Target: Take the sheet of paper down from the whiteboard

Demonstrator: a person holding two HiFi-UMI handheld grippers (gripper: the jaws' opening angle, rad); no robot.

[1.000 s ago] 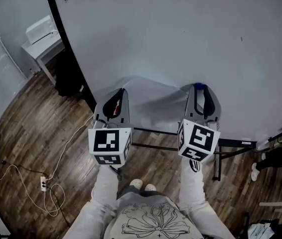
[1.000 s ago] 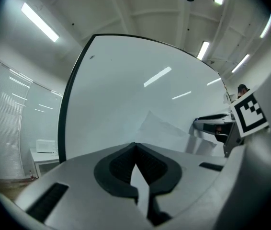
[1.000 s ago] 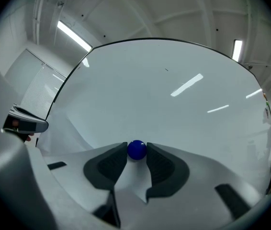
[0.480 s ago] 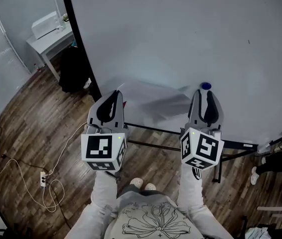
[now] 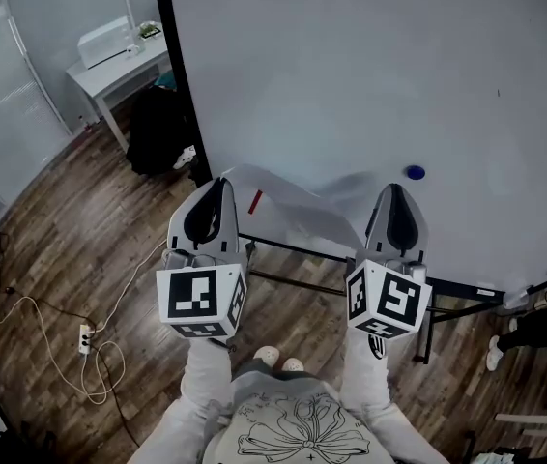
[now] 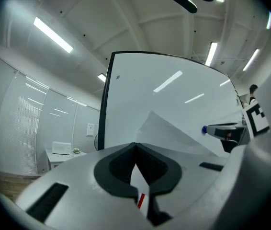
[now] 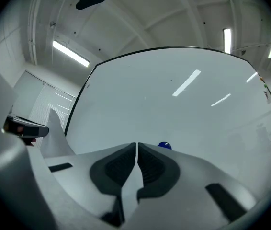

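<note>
The sheet of paper (image 5: 293,206) hangs bowed between my two grippers, just in front of the whiteboard (image 5: 370,66). My left gripper (image 5: 214,184) is shut on its left corner; in the left gripper view the sheet (image 6: 169,133) rises from between the closed jaws (image 6: 135,145). A red strip (image 5: 255,201) shows at that corner. My right gripper (image 5: 392,191) is closing its jaws on the right edge. In the right gripper view (image 7: 137,145) they stand almost together, with paper (image 7: 131,186) between them. A blue magnet (image 5: 415,173) sits on the board just right of that gripper.
A white side table (image 5: 119,51) with a printer stands left of the board, with a black bag (image 5: 158,129) beneath it. Cables and a power strip (image 5: 85,341) lie on the wooden floor. The board's black stand bars (image 5: 447,288) run under the grippers. Another person's shoe (image 5: 496,332) is at the right.
Both grippers drew back from the board with the sheet. The right jaws closed. The blue magnet, earlier at the right fingertips, now sits apart on the board.
</note>
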